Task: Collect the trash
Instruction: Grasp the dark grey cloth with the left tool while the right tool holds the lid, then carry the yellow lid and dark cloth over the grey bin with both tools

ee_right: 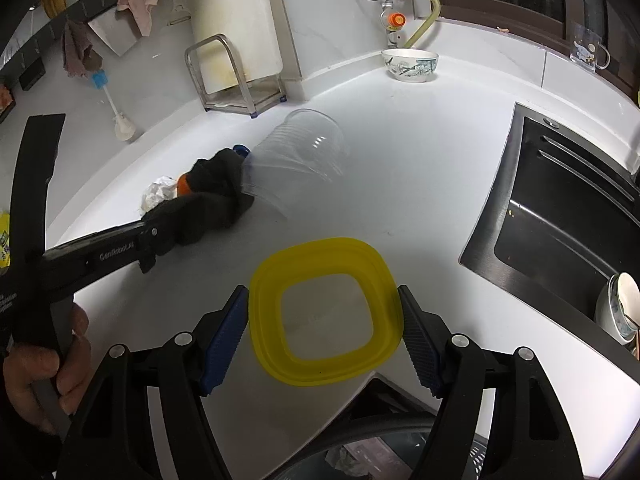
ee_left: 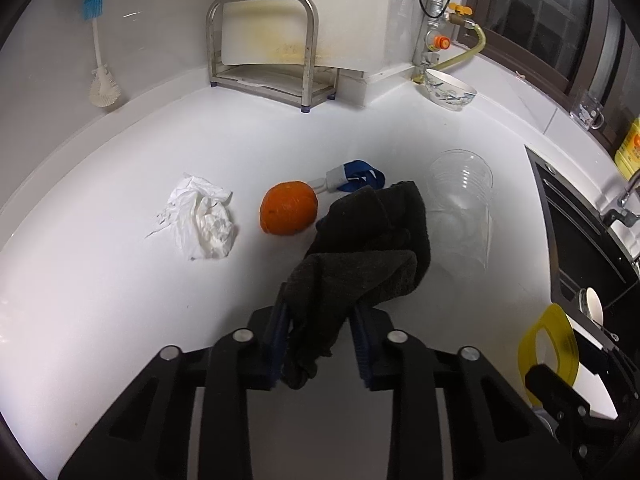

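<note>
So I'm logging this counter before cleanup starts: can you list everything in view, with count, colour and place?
dark cloth: 1, black, held in left gripper
orange: 1, orange, mid counter
crumpled tissue: 1, white, left of orange
blue-and-white wrapper: 1, behind orange
plastic cup: 1, clear, on its side, right of cloth
yellow lid: 1, between right gripper's fingers
bowl: 1, white patterned, back corner
metal rack: 1, silver, against wall
brush: 1, white and blue, hanging on wall
sink: 1, dark, right
left gripper: black, blue pads
right gripper: black, blue pads
</note>
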Demonstrator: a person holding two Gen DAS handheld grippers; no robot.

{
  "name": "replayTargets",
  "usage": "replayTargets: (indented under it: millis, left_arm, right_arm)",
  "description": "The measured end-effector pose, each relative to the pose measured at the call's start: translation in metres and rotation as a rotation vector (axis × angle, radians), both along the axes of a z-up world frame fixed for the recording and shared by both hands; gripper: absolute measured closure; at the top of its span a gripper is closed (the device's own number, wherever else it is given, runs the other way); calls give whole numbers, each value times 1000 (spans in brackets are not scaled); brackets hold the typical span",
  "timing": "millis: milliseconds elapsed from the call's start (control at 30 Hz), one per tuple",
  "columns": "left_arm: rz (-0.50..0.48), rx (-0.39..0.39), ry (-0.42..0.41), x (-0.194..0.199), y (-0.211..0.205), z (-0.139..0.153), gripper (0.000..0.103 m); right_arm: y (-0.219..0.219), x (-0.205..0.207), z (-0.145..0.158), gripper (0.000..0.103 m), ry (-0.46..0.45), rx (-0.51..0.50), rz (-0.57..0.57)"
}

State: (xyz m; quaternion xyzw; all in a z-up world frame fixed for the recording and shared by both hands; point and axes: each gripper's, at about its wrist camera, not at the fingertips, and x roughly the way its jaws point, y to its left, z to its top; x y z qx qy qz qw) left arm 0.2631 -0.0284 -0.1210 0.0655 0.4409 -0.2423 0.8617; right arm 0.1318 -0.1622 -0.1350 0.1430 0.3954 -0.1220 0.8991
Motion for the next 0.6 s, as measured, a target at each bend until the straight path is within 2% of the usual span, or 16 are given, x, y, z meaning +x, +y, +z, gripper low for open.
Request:
replayTargets:
  millis: [600]
  left_arm:
    - [57, 0, -16, -27, 41, 26, 81]
  right_arm:
    - [15, -14, 16, 32, -19, 5, 53]
